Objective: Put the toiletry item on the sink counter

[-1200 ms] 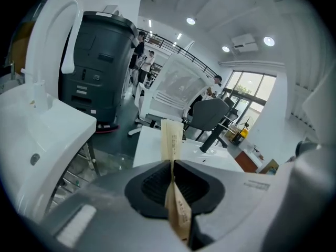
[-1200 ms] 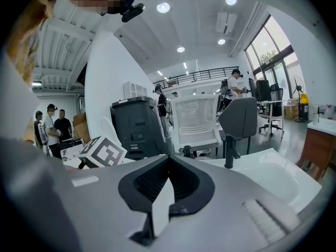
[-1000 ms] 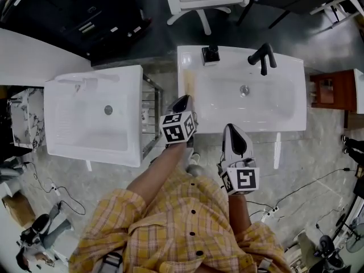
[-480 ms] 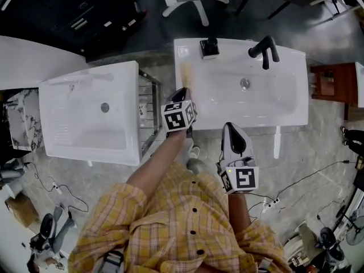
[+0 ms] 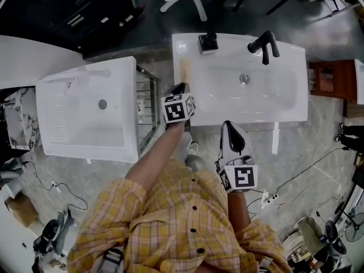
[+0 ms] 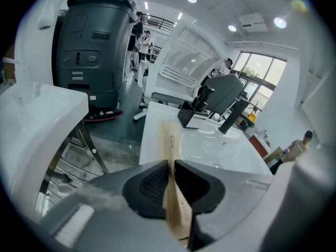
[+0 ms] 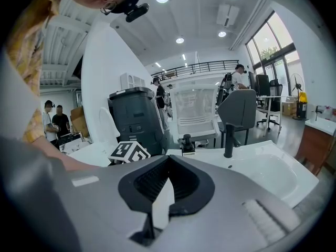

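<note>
At left gripper [image 6: 171, 167], flat tan packet [image 6: 169, 139]

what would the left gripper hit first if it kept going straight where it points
Probably the sink counter's left strip: the left gripper, shut on the tan packet, points along it. The black dispenser at the back sits right of that line. Depth is unclear.
</note>
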{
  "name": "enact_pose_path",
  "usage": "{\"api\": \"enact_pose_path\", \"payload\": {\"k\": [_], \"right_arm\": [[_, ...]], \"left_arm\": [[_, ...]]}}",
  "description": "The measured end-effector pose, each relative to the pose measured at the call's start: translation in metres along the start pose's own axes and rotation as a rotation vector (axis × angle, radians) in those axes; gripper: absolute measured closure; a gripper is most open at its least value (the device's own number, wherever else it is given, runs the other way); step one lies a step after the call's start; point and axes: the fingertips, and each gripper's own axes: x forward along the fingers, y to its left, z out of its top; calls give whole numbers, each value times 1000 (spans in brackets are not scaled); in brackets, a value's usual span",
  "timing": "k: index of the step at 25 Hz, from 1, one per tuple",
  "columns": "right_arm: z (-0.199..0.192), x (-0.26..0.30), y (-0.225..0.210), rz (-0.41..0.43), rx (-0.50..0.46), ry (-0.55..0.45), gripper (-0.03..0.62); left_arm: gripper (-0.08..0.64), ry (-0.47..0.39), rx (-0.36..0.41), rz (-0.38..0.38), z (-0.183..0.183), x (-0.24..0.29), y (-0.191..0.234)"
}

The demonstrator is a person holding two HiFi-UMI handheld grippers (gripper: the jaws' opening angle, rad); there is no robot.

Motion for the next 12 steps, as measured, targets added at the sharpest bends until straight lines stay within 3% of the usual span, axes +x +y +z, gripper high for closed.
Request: {"api": "enact_pose_path", "payload": {"k": [12], "right_arm": [[0,-5,3,6,2,0,594]], "left_arm": [[486,-41,-7,-12,1,-13,5]]}}
